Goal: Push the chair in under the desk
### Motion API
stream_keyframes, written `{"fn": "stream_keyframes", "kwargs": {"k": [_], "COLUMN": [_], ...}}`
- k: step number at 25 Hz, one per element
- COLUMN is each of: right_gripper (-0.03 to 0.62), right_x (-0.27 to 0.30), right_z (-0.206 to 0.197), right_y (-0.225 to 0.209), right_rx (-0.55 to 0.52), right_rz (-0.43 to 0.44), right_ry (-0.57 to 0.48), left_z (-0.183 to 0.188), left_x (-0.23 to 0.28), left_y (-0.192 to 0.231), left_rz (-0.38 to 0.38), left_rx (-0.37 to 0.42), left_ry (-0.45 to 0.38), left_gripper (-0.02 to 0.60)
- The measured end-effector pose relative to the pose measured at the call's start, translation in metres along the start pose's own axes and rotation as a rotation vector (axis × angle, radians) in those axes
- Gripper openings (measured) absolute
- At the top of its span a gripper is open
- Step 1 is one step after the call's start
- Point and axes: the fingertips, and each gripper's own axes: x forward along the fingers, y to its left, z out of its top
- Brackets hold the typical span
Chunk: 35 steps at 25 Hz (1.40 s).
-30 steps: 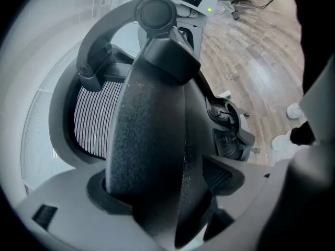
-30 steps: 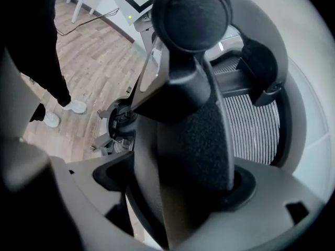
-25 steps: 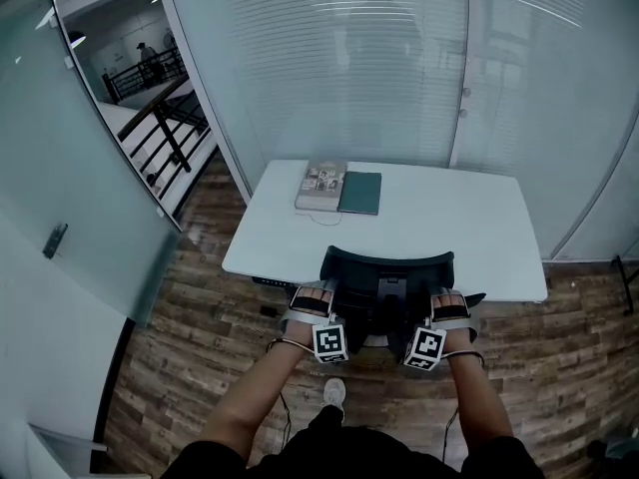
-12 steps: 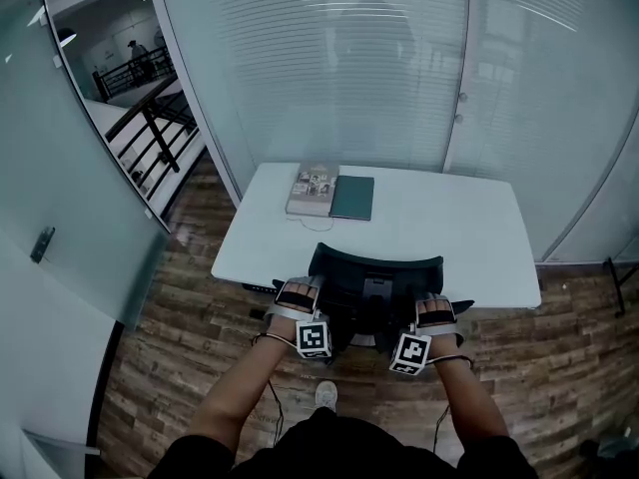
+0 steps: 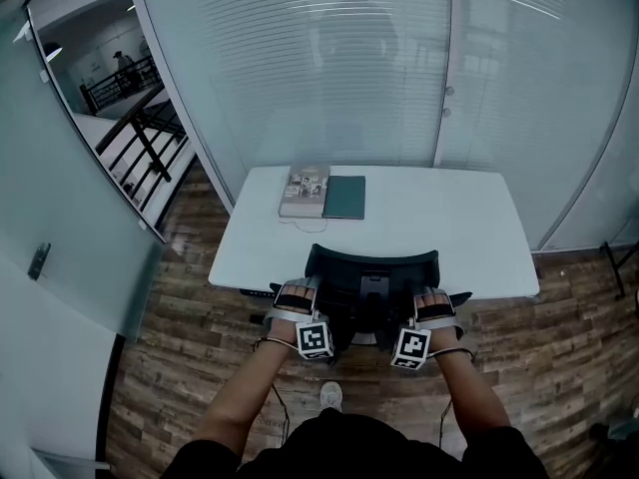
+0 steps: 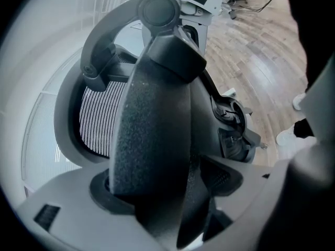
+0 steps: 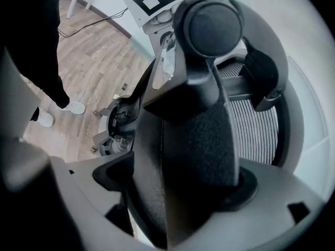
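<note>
The black mesh-backed chair (image 5: 371,265) stands at the front edge of the white desk (image 5: 449,223), its backrest top overlapping that edge. My left gripper (image 5: 294,298) sits on the chair's left armrest (image 6: 157,135). Its jaws are closing, and the padded armrest fills the gap between them. My right gripper (image 5: 434,305) is shut on the right armrest (image 7: 201,145), which runs straight through its jaws. The mesh back (image 6: 99,119) shows beyond each armrest.
A book (image 5: 304,190) and a dark green notebook (image 5: 344,197) lie at the desk's far left. Frosted glass walls close in behind and to the left of the desk. The chair's base (image 6: 235,132) stands on wood flooring, and my shoe (image 5: 330,395) is just behind it.
Both grippers have stayed on the armrests. The chair and grippers have edged slightly left and forward along the desk's front edge as the head view shifted.
</note>
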Motion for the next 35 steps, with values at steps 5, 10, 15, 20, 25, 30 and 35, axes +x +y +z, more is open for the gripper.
{"fn": "stream_keyframes", "kwargs": {"k": [5, 10, 15, 20, 25, 30, 35], "right_gripper": [0.445, 0.440, 0.440, 0.419, 0.348, 0.155, 0.005], "right_x": [0.002, -0.003, -0.038, -0.091, -0.136, -0.172, -0.187], "right_z": [-0.005, 0.005, 0.019, 0.030, 0.040, 0.031, 0.023], "right_y": [0.005, 0.003, -0.018, -0.043, -0.057, -0.093, -0.099], "right_rx": [0.006, 0.053, 0.255, 0.524, 0.794, 0.976, 1.134], "right_rz": [0.032, 0.075, 0.048, 0.018, 0.072, -0.047, -0.087], "right_ry": [0.004, -0.046, -0.160, -0.311, -0.442, -0.517, -0.556], "left_z": [0.005, 0.004, 0.005, 0.018, 0.040, 0.060, 0.061], "left_x": [0.004, -0.003, -0.036, -0.083, -0.119, -0.149, -0.160], "left_y": [0.001, 0.005, 0.015, 0.018, 0.037, 0.067, 0.069], "left_rz": [0.021, -0.008, 0.037, 0.077, 0.071, 0.073, 0.060], "left_rx": [0.002, -0.030, -0.157, -0.392, -0.818, -1.120, -1.290], "left_ry": [-0.011, -0.037, -0.086, -0.154, -0.282, -0.427, -0.452], "left_gripper": [0.394, 0.400, 0.399, 0.399, 0.355, 0.195, 0.015]}}
